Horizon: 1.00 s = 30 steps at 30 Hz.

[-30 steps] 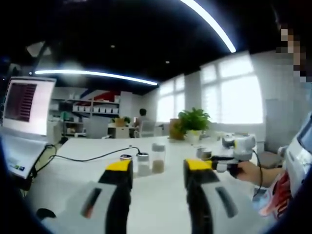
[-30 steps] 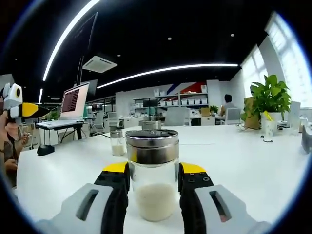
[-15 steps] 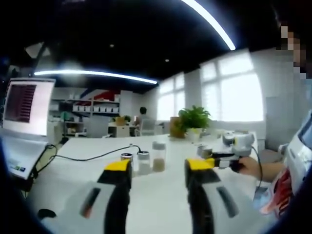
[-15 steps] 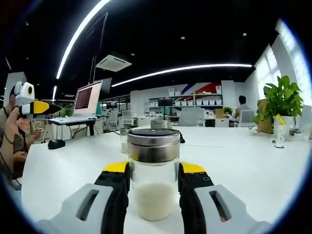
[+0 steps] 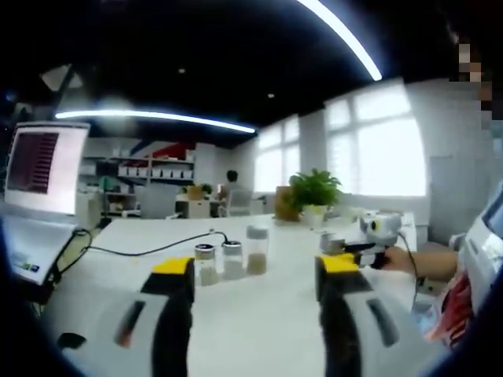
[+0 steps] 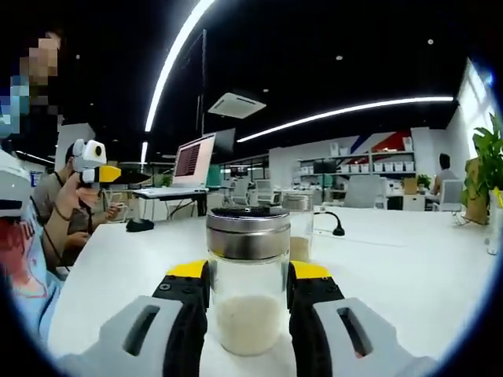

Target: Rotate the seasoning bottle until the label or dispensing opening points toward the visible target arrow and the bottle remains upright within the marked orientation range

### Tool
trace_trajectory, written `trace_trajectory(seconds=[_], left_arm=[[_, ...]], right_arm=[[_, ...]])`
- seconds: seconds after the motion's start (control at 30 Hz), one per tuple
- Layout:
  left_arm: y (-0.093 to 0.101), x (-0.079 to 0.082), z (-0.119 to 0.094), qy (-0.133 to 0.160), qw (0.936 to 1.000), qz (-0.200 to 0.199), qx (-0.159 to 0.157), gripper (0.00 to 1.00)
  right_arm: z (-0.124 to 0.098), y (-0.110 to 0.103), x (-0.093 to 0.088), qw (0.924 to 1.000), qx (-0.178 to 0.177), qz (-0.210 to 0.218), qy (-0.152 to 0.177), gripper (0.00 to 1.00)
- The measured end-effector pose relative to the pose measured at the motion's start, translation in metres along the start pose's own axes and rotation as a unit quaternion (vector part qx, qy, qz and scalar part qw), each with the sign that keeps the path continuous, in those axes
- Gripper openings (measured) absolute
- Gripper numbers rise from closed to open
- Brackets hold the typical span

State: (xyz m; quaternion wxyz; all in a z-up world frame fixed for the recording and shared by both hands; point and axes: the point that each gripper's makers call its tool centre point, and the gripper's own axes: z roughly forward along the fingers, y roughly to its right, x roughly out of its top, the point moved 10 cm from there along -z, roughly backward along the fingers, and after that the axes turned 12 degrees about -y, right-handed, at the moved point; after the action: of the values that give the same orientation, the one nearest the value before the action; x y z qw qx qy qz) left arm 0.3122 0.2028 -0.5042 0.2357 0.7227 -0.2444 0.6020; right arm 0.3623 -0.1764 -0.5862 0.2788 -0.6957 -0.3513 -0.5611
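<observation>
**Where everything sits on the desk**

So in the right gripper view the seasoning bottle (image 6: 248,290) stands upright on the desk (image 6: 409,275), right between the right tongs (image 6: 248,279). Another jar (image 6: 297,228) is just behind it. In the left gripper view three jars (image 5: 229,259) line up side by side beyond the left tongs (image 5: 255,271), laptop (image 5: 35,196) off left, plant (image 5: 314,192) behind.

Bottle (image 6: 248,287): clear glass, metal cap, white granules filling the lower part. Upright on white table, touching yellow-tipped jaws either side.
</observation>
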Motion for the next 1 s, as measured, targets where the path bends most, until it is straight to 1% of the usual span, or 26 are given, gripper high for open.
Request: trace_trajectory(seconds=[0.03, 0.1, 0.13, 0.2, 0.3, 0.43, 0.5, 0.63, 0.7, 0.8, 0.9, 1.0], left_arm=[[-0.001, 0.000, 0.000, 0.004, 1.0000, 0.003, 0.006, 0.82], [-0.002, 0.002, -0.001, 0.019, 0.9994, 0.018, 0.025, 0.91], [-0.002, 0.003, -0.001, 0.021, 0.9992, 0.020, 0.029, 0.94], [-0.003, 0.004, -0.002, 0.026, 0.9989, 0.017, 0.035, 1.00], [-0.004, 0.003, -0.002, 0.017, 0.9993, 0.007, 0.034, 1.00], [-0.003, 0.001, -0.001, 0.003, 0.9996, 0.003, 0.028, 1.00], [-0.001, 0.001, 0.000, 0.003, 0.9997, 0.001, 0.024, 1.00], [-0.002, 0.001, 0.000, 0.000, 0.9998, -0.005, 0.021, 1.00], [-0.003, 0.000, 0.001, -0.001, 0.9997, -0.005, 0.023, 1.00], [-0.004, -0.001, 0.001, -0.003, 0.9997, -0.005, 0.025, 1.00], [-0.004, -0.001, 0.001, -0.003, 0.9997, -0.011, 0.023, 1.00], [-0.004, 0.000, 0.001, -0.003, 0.9997, -0.010, 0.023, 1.00]], right_arm=[[-0.001, 0.003, -0.002, 0.9996, 0.026, 0.003, 0.004, 0.38], [-0.002, 0.008, -0.003, 0.9988, 0.048, -0.001, -0.001, 0.38], [-0.002, 0.009, -0.002, 0.9983, 0.057, -0.009, -0.005, 0.38], [-0.002, 0.012, -0.001, 0.9968, 0.078, -0.011, -0.013, 0.38], [-0.003, 0.017, 0.000, 0.9933, 0.112, -0.018, -0.022, 0.38], [-0.003, 0.025, 0.000, 0.9879, 0.151, -0.028, -0.020, 0.38], [-0.003, 0.028, 0.000, 0.9830, 0.179, -0.034, -0.022, 0.38], [-0.003, 0.038, 0.001, 0.9736, 0.223, -0.045, -0.024, 0.38], [-0.002, 0.041, 0.001, 0.9713, 0.231, -0.053, -0.020, 0.38], [0.000, 0.047, -0.001, 0.9636, 0.262, -0.052, -0.008, 0.38], [0.001, 0.048, -0.003, 0.9613, 0.271, -0.048, 0.002, 0.38], [0.001, 0.046, -0.003, 0.9620, 0.269, -0.044, 0.007, 0.38]])
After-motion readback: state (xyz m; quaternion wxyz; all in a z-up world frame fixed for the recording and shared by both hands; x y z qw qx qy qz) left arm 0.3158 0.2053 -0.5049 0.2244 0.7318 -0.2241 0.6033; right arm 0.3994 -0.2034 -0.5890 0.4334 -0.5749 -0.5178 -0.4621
